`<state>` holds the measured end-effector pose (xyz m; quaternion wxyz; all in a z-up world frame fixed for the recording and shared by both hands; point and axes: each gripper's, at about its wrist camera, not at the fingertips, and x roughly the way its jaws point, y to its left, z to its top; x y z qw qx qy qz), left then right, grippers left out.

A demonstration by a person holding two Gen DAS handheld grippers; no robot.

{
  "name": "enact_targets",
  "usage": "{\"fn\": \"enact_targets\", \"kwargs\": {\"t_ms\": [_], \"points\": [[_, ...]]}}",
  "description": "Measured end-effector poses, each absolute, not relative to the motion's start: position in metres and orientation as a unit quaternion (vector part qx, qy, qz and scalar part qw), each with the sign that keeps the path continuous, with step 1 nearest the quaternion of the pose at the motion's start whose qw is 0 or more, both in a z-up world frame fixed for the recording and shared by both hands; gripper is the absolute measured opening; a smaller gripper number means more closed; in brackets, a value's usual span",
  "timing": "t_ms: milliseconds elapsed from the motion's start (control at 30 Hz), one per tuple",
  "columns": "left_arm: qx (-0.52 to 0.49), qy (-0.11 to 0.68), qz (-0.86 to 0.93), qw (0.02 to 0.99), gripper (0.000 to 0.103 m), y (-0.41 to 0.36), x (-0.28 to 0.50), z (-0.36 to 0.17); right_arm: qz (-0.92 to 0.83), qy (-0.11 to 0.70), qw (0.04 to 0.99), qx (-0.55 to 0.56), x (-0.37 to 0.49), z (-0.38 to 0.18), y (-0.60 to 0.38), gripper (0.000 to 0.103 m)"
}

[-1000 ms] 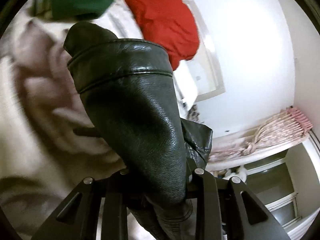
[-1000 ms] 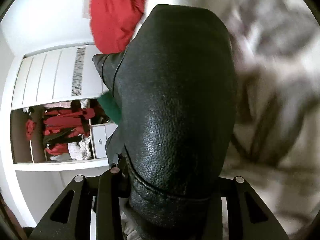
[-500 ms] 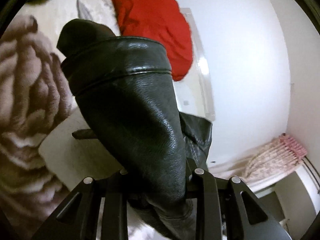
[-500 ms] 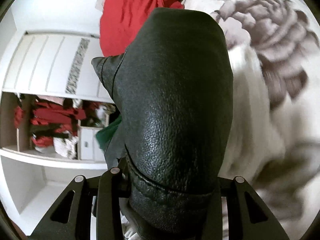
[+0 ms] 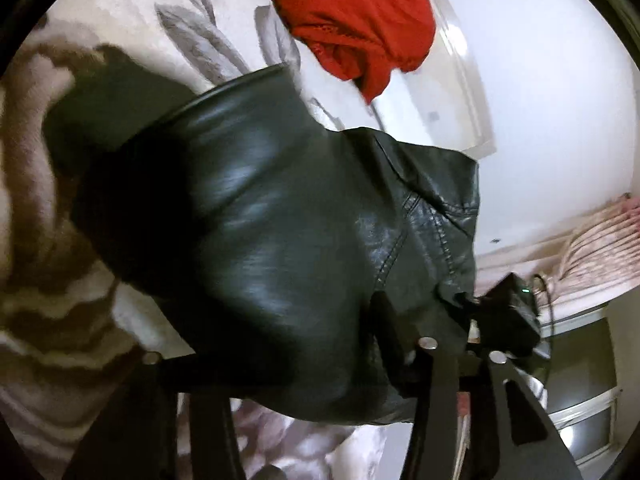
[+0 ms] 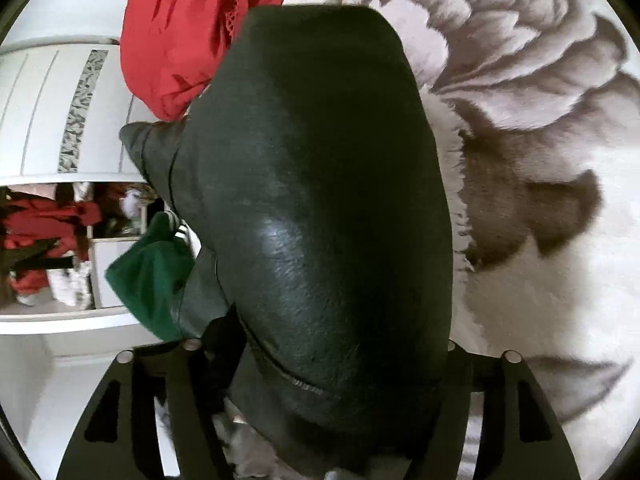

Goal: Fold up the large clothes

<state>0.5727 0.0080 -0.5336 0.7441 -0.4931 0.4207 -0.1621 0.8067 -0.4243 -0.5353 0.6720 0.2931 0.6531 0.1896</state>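
Note:
A black leather jacket [image 5: 260, 220] fills the middle of the left wrist view, bunched and blurred, and droops over the flowered blanket [image 5: 36, 208]. My left gripper [image 5: 292, 352] has its jaws opening; the leather still lies between the spread fingers [image 5: 434, 380], loose. In the right wrist view a rounded fold of the same jacket [image 6: 320, 200] bulges up between the fingers [image 6: 176, 392] of my right gripper [image 6: 320, 346]. Its jaws are also opening and stand wide on either side of the leather. The fingertips are partly hidden under the jacket.
A red garment [image 5: 360, 12] lies on the blanket beyond the jacket, also the red garment [image 6: 180, 32]. A green garment [image 6: 148, 276] hangs at the jacket's left. A white wardrobe [image 6: 48, 112] has clothes on an open shelf. A black box with a green light [image 5: 512, 312] sits by a pink curtain [image 5: 592, 248].
Both pairs of fingers have spread apart around the jacket. The jacket has sagged and slumped wider toward the blanket. Both views have swung across the flowered blanket.

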Motion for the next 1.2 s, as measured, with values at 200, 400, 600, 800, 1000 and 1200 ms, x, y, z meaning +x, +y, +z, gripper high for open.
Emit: {"fn": "enact_targets", "kwargs": {"t_ms": [200,400,600,800,1000,1200], "points": [[-0.397,0.450,-0.139,0.788,0.087,0.003,0.567,-0.497,0.076,0.608,0.769,0.182,0.766,-0.485,-0.413,0.077],[-0.230,0.470,-0.107,0.845,0.103,-0.009,0.554,-0.482,-0.068,0.567,0.818,0.062,0.696,-0.456,-0.367,0.087],[-0.123,0.482,-0.093,0.863,0.103,-0.015,0.546,-0.452,-0.109,0.561,0.820,0.037,0.640,-0.434,-0.342,0.089],[-0.059,0.474,-0.099,0.873,0.103,-0.011,0.515,-0.382,-0.126,0.545,0.827,0.051,0.570,-0.364,-0.326,0.089],[-0.027,0.450,-0.101,0.887,0.103,-0.002,0.449,-0.286,-0.136,0.509,0.848,0.058,0.492,-0.266,-0.311,0.089],[-0.005,0.421,-0.101,0.901,0.103,0.004,0.369,-0.198,-0.137,0.463,0.874,0.047,0.407,-0.157,-0.292,0.089]]}}
